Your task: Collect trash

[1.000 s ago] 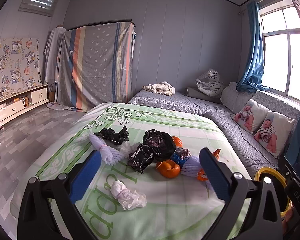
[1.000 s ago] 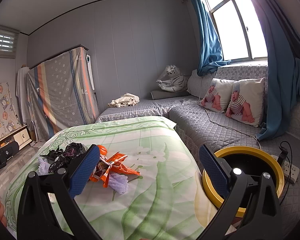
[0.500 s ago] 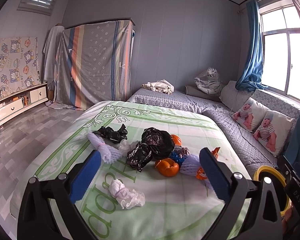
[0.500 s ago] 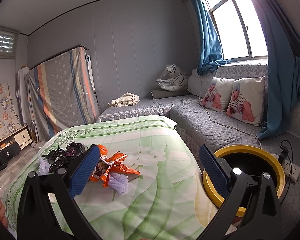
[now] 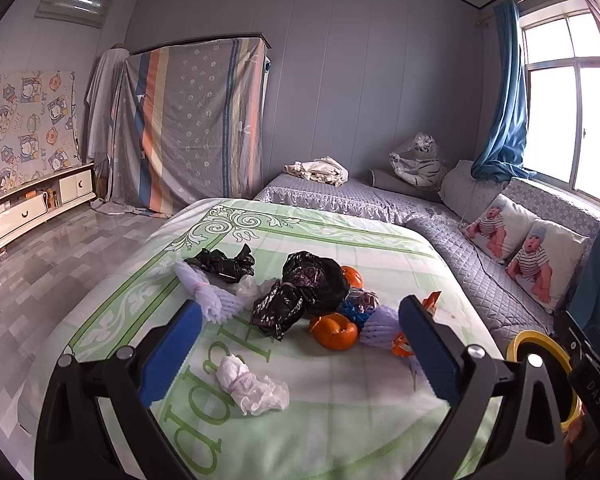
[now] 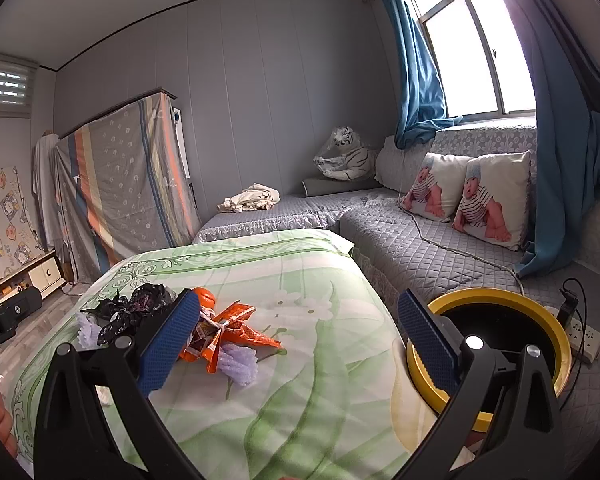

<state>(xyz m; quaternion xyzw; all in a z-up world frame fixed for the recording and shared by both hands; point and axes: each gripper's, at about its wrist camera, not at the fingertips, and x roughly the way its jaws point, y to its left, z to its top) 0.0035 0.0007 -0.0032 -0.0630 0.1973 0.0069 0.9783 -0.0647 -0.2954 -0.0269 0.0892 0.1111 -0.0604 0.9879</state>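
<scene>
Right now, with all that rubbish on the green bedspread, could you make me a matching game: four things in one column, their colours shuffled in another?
Things:
1. crumpled tissue
2. plastic bag
3. foam fruit net
4. bin rim

Colours:
A. yellow
B. pale purple
C. white
D. black

Pairs: 1-C, 2-D, 3-B, 4-A

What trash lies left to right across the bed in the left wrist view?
Lilac foam fruit net → crumpled white tissue wad → big black plastic bag → orange peel → yellow-rimmed black bin, off the bed's right edge.
</scene>
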